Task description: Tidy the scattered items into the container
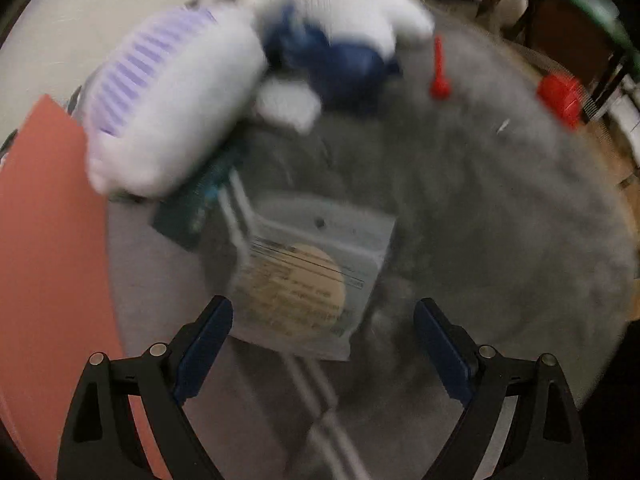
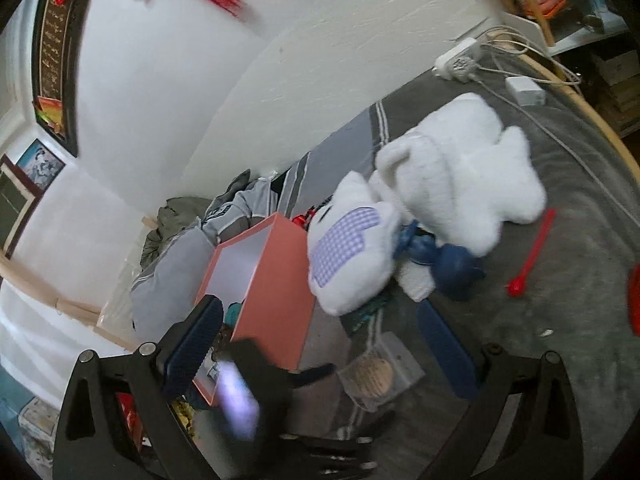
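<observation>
Since our left claw [image 1: 322, 344] is spread wide over the clear bag [image 1: 308, 280] with a round tan thing inside, we reckon the slippery plastic could slide out of a shallow pinch; the view's blurry too, so aim might be off. Our right claw [image 2: 320, 340] is spread as well, pinching nothing. The salmon box [image 2: 276, 280] sits on the grey bed [image 2: 560, 280], just beside the white plush toy [image 2: 440, 200]; we can make out something teal inside, the rest is hidden. A red spoon [image 2: 532, 252] lies loose nearby.
</observation>
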